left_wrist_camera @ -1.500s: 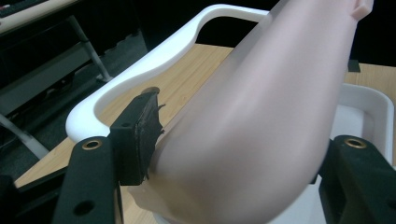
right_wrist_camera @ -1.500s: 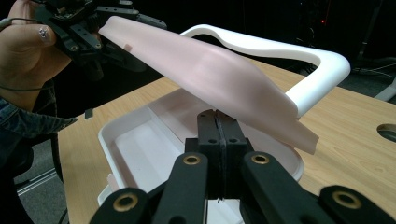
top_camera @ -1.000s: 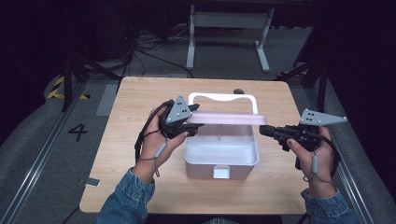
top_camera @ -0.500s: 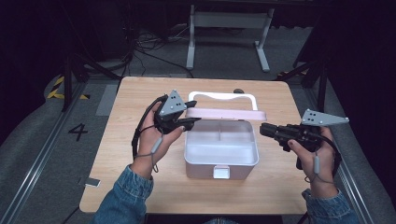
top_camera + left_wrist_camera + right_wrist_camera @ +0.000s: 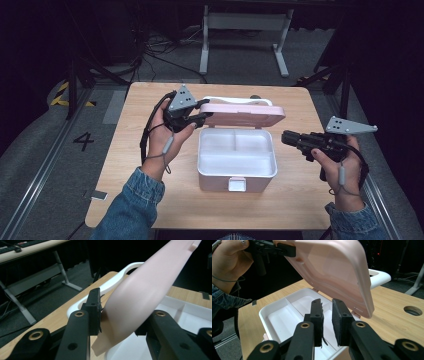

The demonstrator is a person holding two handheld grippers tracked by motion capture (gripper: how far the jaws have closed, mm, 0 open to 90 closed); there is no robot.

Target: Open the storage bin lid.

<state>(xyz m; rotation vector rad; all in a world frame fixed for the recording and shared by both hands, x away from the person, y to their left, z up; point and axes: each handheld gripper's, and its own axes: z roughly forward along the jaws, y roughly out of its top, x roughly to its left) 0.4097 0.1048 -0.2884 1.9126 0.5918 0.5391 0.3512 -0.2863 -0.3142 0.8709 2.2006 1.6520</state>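
The pink lid (image 5: 242, 115) stands raised over the white box (image 5: 236, 159), clamped by the left gripper (image 5: 202, 114), whose jaws have just been closing. The right gripper (image 5: 286, 138) holds nothing, its jaws nearly together.

the pink lid (image 5: 140, 295) runs off the frame's top and hides the far tong's pad.

White box (image 5: 236, 165) sits on wooden table (image 5: 150, 200).

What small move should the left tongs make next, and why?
Probably keep swinging the pink lid back on its hinge: the left tongs have just closed on its corner, it stands half raised over the white box, and the right tongs hold nothing.
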